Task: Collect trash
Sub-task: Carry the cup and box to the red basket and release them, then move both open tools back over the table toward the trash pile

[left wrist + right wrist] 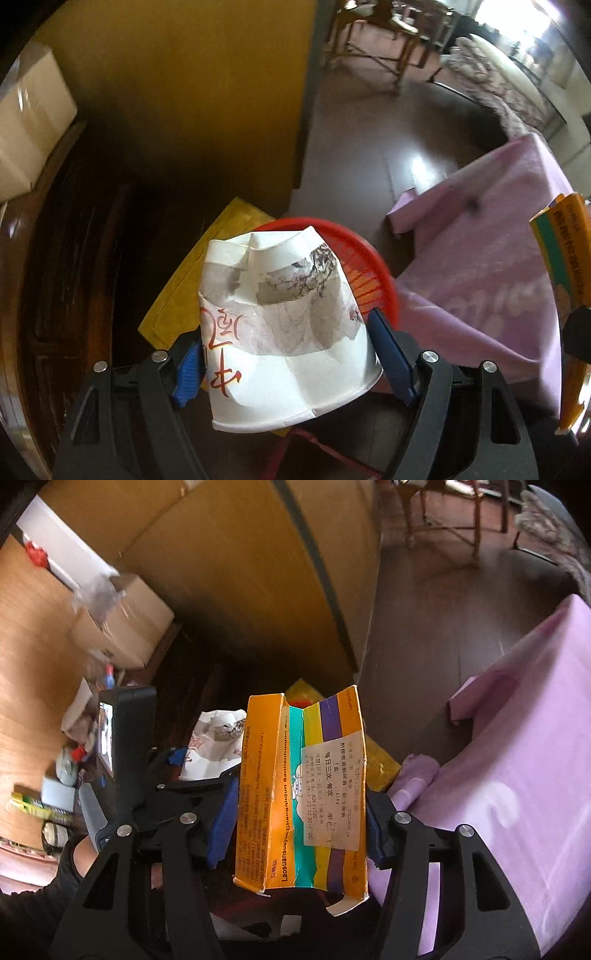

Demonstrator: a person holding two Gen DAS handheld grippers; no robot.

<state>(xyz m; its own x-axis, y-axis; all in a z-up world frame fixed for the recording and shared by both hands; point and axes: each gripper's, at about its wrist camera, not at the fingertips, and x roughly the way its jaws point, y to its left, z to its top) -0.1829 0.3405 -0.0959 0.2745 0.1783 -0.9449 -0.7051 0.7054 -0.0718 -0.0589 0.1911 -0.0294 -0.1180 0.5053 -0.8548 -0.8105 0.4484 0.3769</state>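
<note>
We carry 2 pieces of trash at once: our left gripper pinches a crumpled paper cup by its sides, poised right above the red basket so it should drop in; our right gripper clamps a torn orange medicine box upright beside the purple-covered worktop, likely bound for that same basket

Both views are shot steeply downward, close up along each hand-held gripper. Shared by both: the purple-covered desk, crumpled paper cup, orange box and floor.
</note>
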